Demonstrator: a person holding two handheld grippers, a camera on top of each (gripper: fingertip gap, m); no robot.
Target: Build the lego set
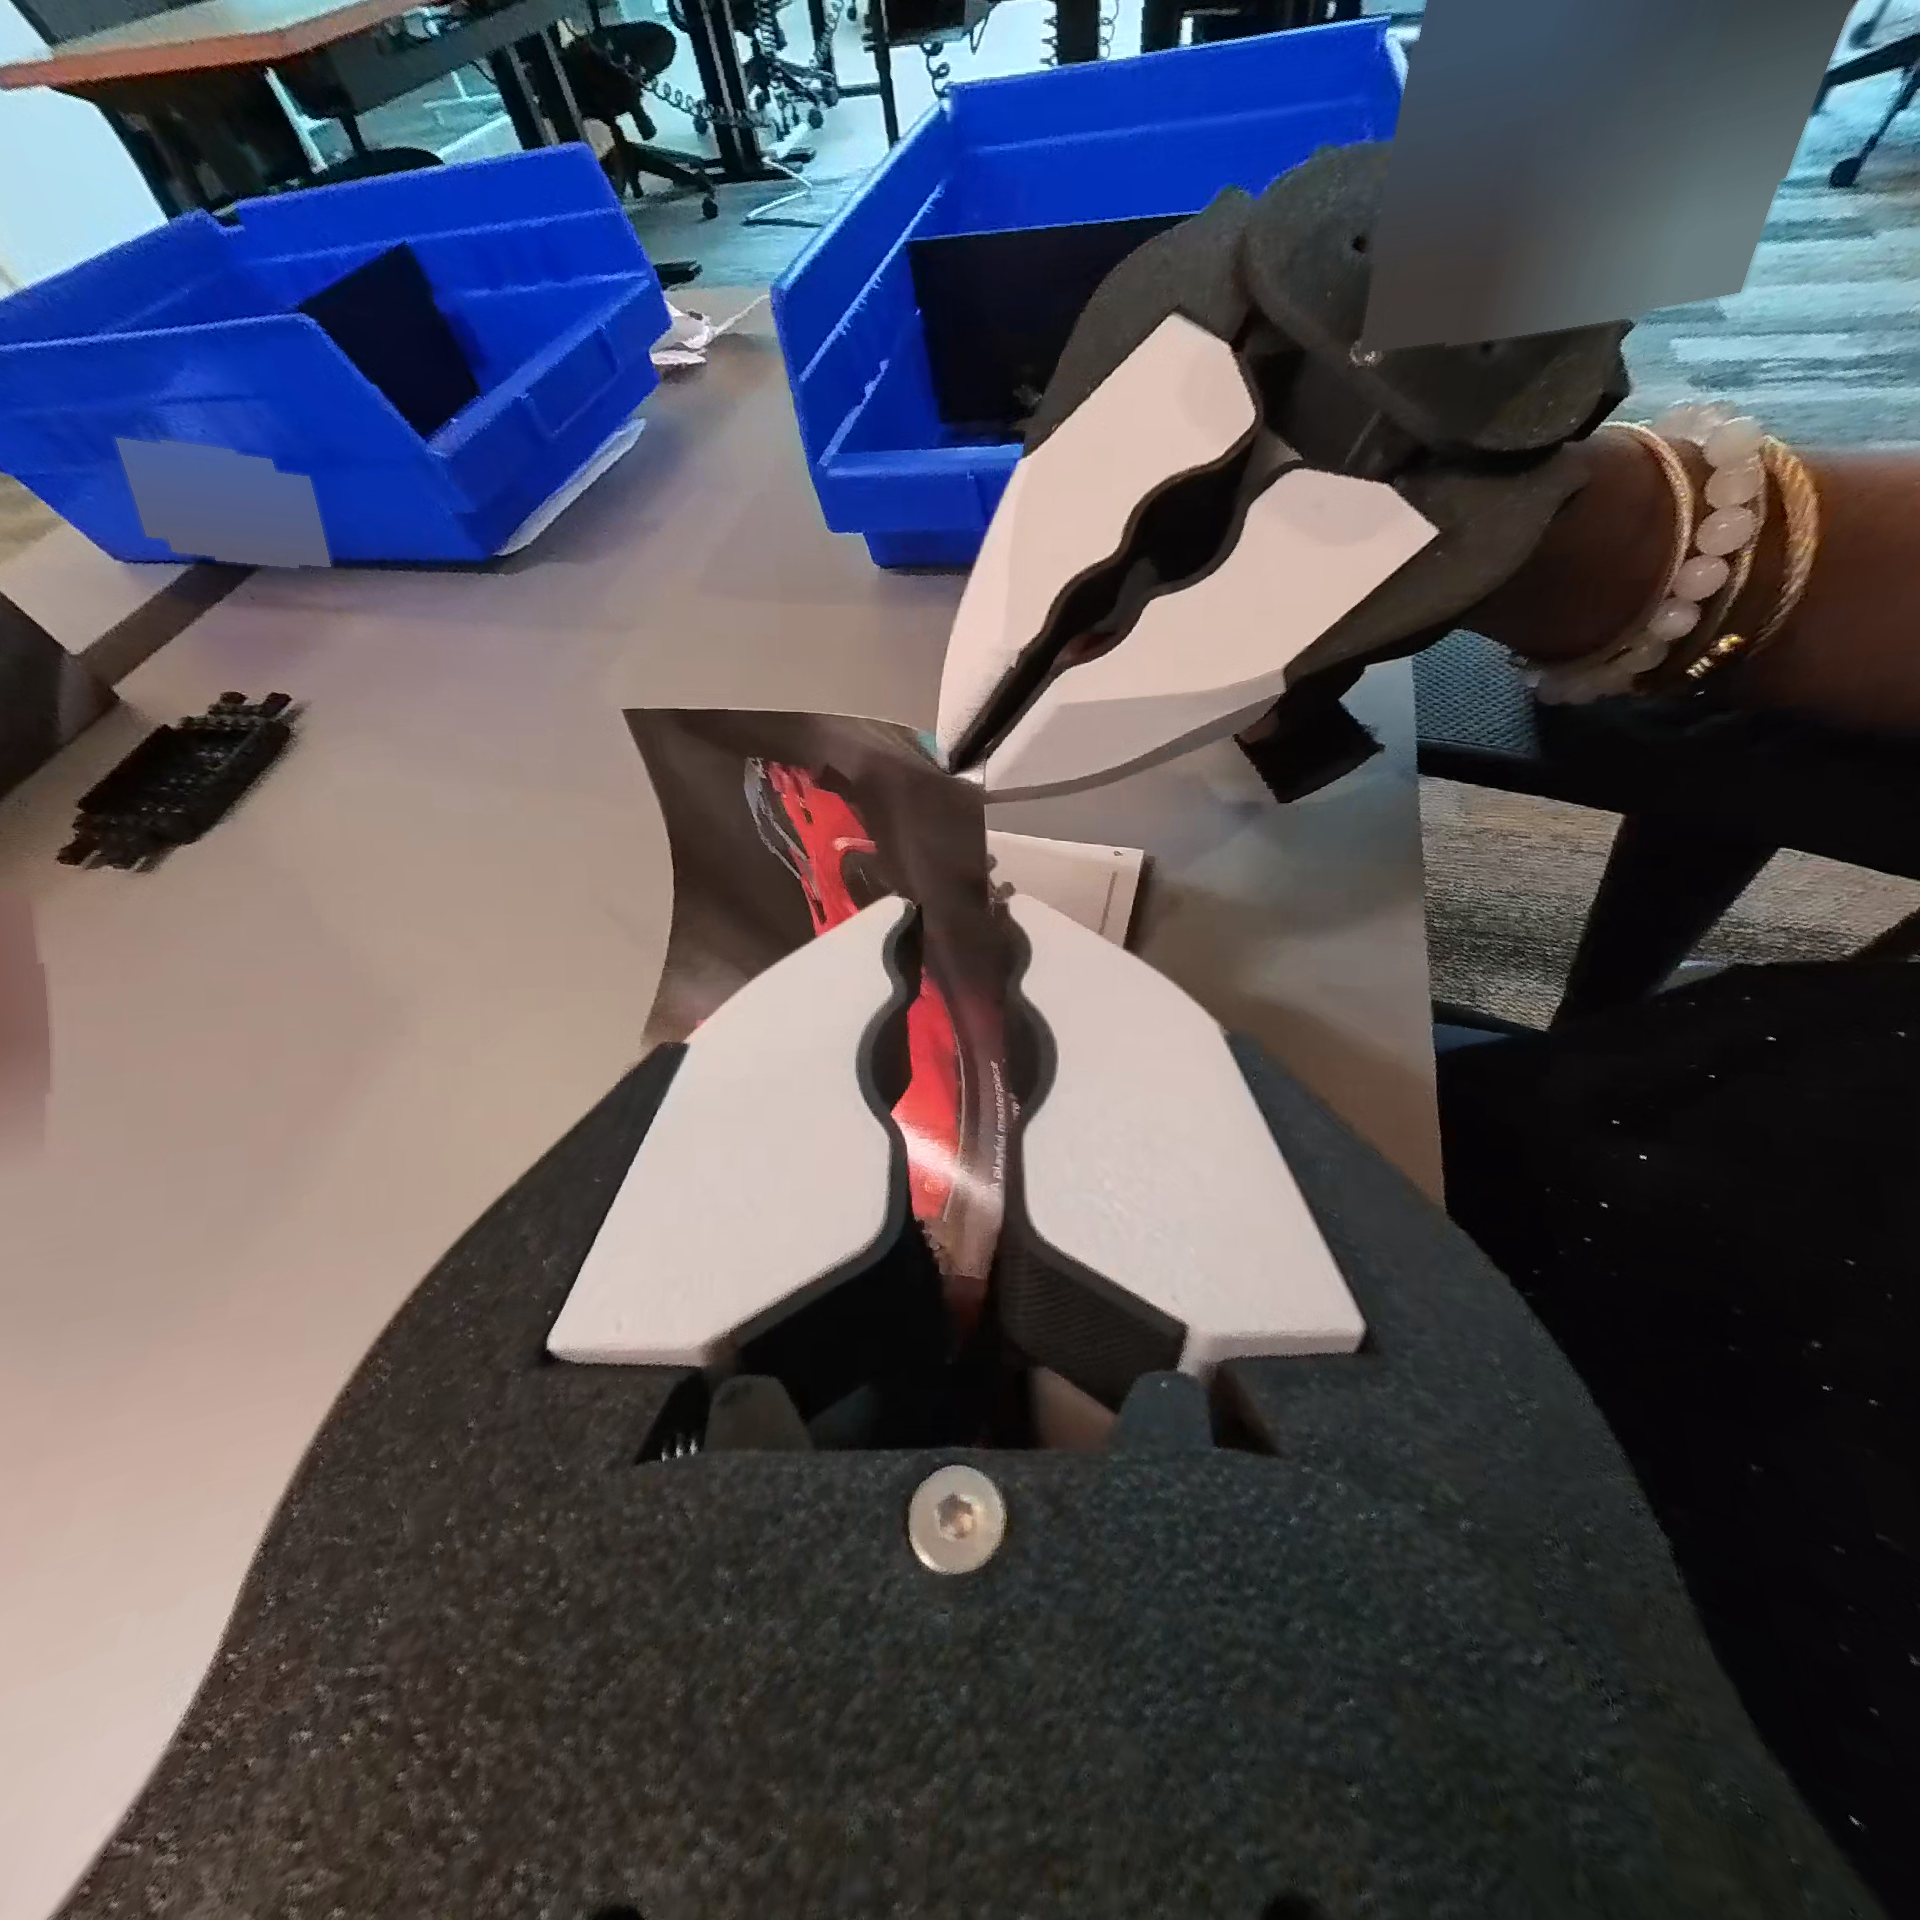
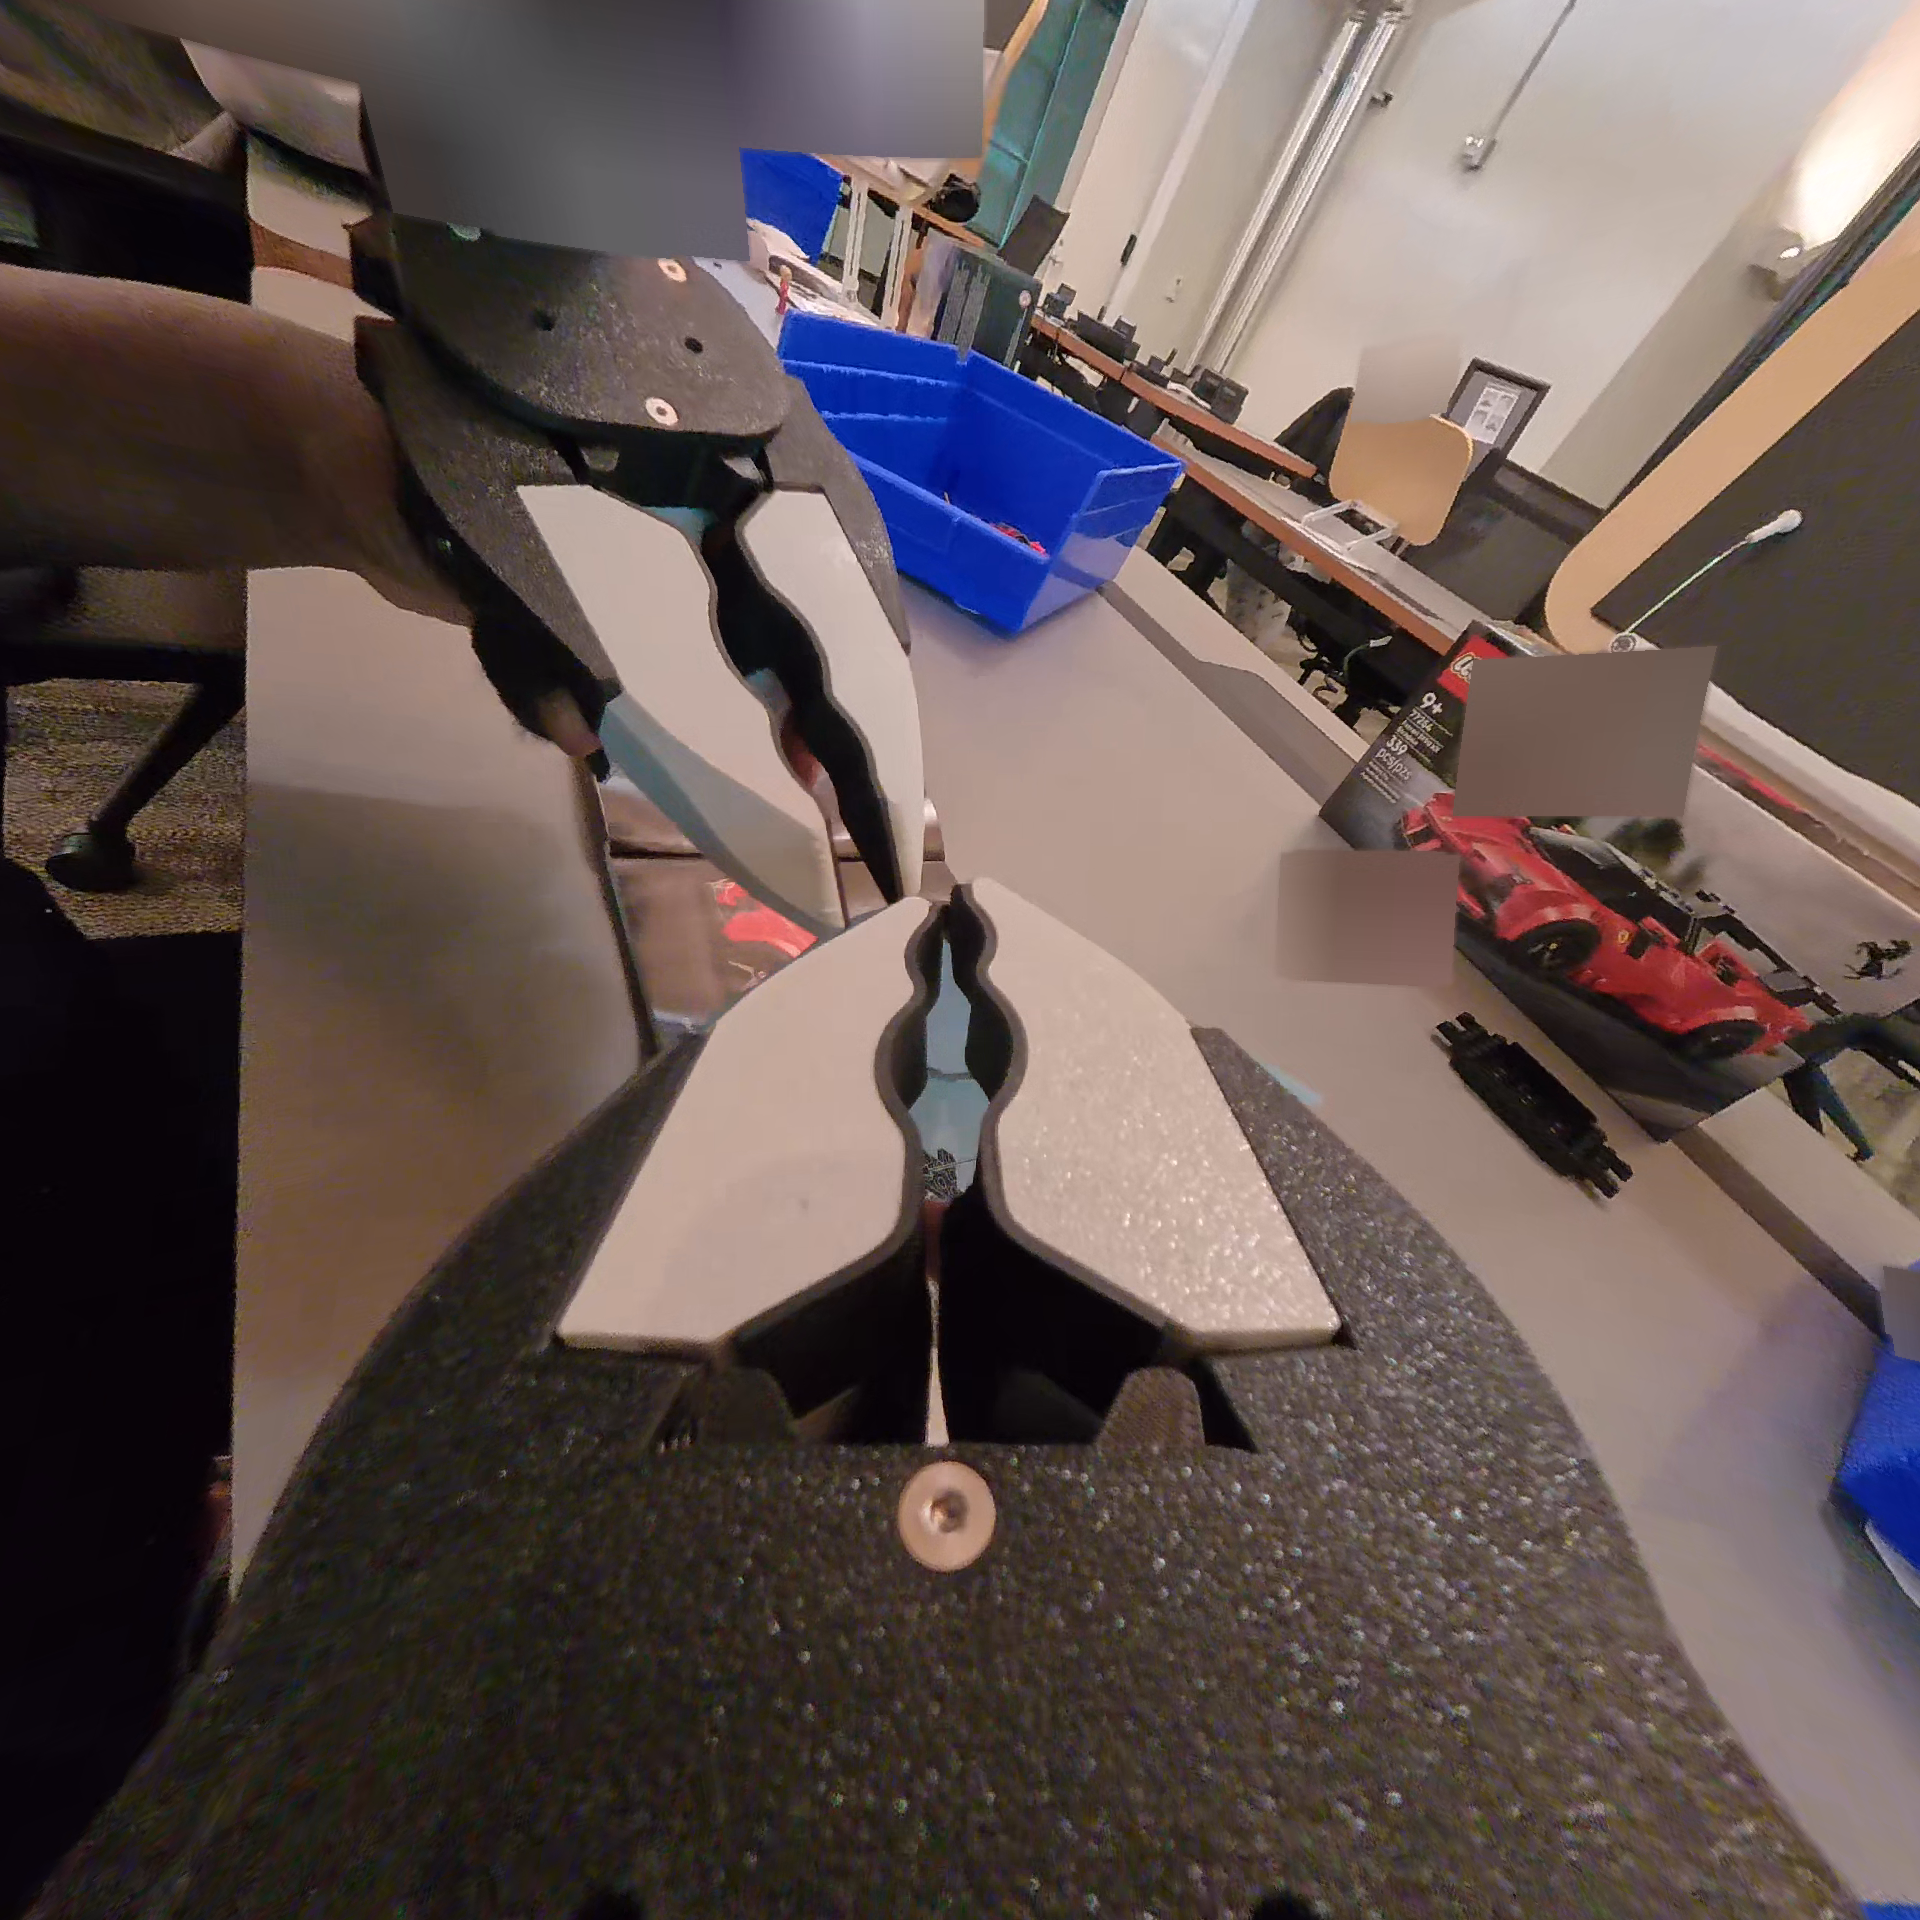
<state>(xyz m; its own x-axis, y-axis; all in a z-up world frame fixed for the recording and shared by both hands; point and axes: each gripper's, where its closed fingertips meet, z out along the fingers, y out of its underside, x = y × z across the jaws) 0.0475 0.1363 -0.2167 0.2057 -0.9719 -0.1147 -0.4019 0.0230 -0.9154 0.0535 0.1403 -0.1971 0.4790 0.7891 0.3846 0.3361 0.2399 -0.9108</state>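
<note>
The left gripper [image 1: 961, 914] is closing its white fingers [image 1: 790, 1091] around a glossy booklet with a red car on its dark cover [image 1: 821, 831]. The right gripper [image 1: 961, 764] is pinching the booklet's far corner. Two blue plastic bins [image 1: 260, 416] are sitting behind on the grey table [image 1: 416, 831], and a black brick assembly [image 1: 177, 779] is lying at left.
</note>
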